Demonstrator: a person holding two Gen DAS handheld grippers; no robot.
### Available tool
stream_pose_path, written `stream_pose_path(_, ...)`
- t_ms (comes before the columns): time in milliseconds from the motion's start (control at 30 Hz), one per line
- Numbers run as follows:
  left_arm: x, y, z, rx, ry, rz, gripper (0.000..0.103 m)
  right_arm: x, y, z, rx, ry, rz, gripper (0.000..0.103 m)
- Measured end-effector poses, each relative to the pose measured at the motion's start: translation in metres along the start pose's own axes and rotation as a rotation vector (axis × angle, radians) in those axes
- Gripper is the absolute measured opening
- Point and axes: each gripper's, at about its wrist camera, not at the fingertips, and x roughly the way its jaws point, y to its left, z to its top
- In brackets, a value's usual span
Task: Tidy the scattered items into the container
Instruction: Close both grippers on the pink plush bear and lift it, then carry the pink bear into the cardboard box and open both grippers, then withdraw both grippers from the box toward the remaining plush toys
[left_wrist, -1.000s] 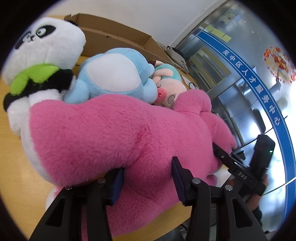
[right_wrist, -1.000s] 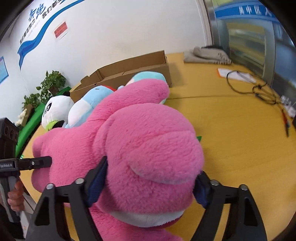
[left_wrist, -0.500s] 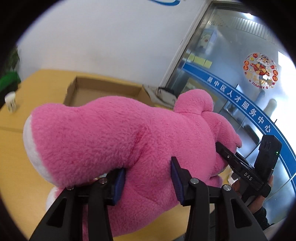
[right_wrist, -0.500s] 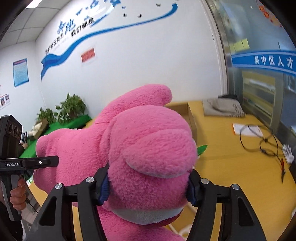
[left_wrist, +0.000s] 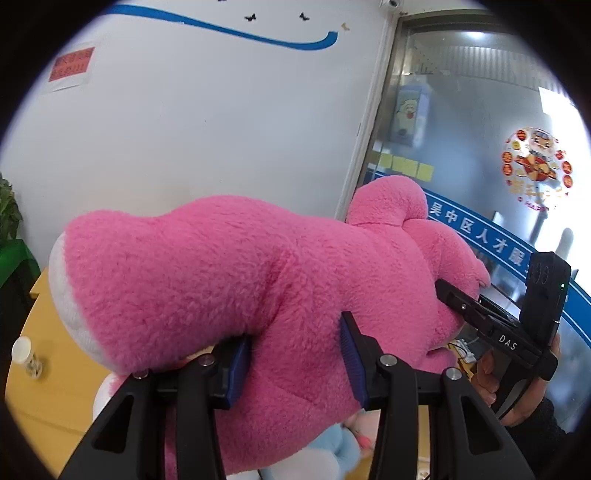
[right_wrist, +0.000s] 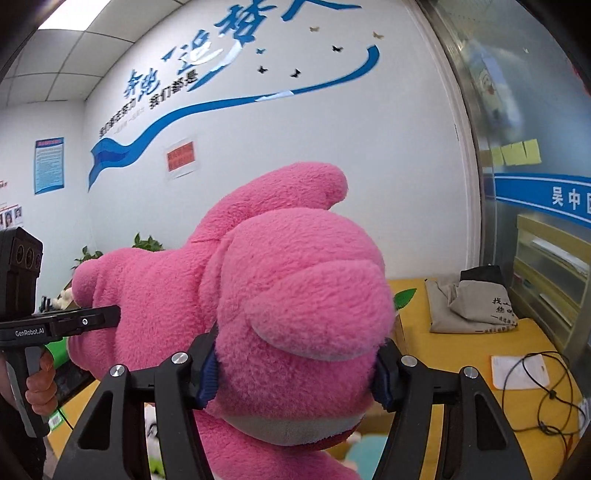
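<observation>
A big pink plush toy (left_wrist: 221, 280) hangs in the air, held from two sides. My left gripper (left_wrist: 293, 354) is shut on its thick lower body, the blue pads sunk into the fur. My right gripper (right_wrist: 295, 373) is shut on a rounded pink limb of the same toy (right_wrist: 295, 288). Each view shows the other gripper's finger (left_wrist: 461, 306) (right_wrist: 92, 321) pressed into the plush, with a hand on its handle. A blue and white plush (left_wrist: 332, 454) shows low under the pink one. The container is not in view.
The yellow table (left_wrist: 44, 398) lies below, with a small white bottle (left_wrist: 27, 358) at the left. In the right wrist view, a grey cloth bag (right_wrist: 469, 310), a paper sheet and a black cable (right_wrist: 517, 373) lie on the table's far right. A white wall stands behind.
Both grippers have risen with the pink plush, lifting it off the table and away from the panda and blue plush. The cardboard box has dropped out of view. The right jaws squeezed tighter.
</observation>
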Motion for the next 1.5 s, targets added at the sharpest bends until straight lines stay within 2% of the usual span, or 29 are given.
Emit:
stream_pose_path(200,0.101,0.041,0.039,-0.02,0.059,0.011,0.044,0.107,-0.043,0.025,0.066,0.057,-0.031,0.069)
stream_pose_path(367,0.193,0.078,0.049,-0.065,0.174,0.033,0.044,0.2,-0.085,0.023,0.139,0.151,-0.049,0.069)
stream_pose_path(567,0.286,0.111,0.028,-0.148,0.293,0.054,0.044,0.295,-0.139,-0.011,0.261,0.28,-0.078,0.071)
stream_pose_path(800,0.346,0.135,-0.019,-0.222,0.433,0.078,0.047,0.349,-0.167,-0.055,0.313,0.438,-0.155,0.073)
stream_pose_path(867,0.357,0.139,-0.028,-0.25,0.477,0.105,0.048,0.355,-0.175,-0.066,0.335,0.471,-0.168,0.078)
stream_pose_path(900,0.359,0.14,-0.03,-0.252,0.492,0.115,0.045,0.358,-0.18,-0.072,0.346,0.488,-0.177,0.082)
stream_pose_path(967,0.351,0.139,-0.024,-0.233,0.482,0.12,0.045,0.357,-0.185,-0.076,0.367,0.502,-0.183,0.094)
stream_pose_path(1100,0.303,0.14,-0.008,-0.172,0.39,0.197,0.048,0.33,-0.182,-0.061,0.326,0.441,-0.207,0.098)
stream_pose_path(1133,0.284,0.141,-0.007,-0.152,0.368,0.207,0.048,0.321,-0.18,-0.055,0.307,0.434,-0.192,0.103)
stream_pose_path(1233,0.236,0.145,-0.009,-0.087,0.362,0.23,0.052,0.293,-0.161,-0.048,0.23,0.46,-0.11,0.103)
stream_pose_path(1300,0.218,0.142,-0.013,-0.046,0.401,0.248,0.052,0.276,-0.148,-0.056,0.158,0.506,-0.046,0.103)
stream_pose_path(1400,0.188,0.14,-0.035,-0.004,0.44,0.274,0.052,0.259,-0.134,-0.085,0.034,0.627,0.025,0.103)
stream_pose_path(1500,0.173,0.15,-0.067,-0.037,0.501,0.278,0.052,0.257,-0.138,-0.113,0.032,0.721,0.009,0.103)
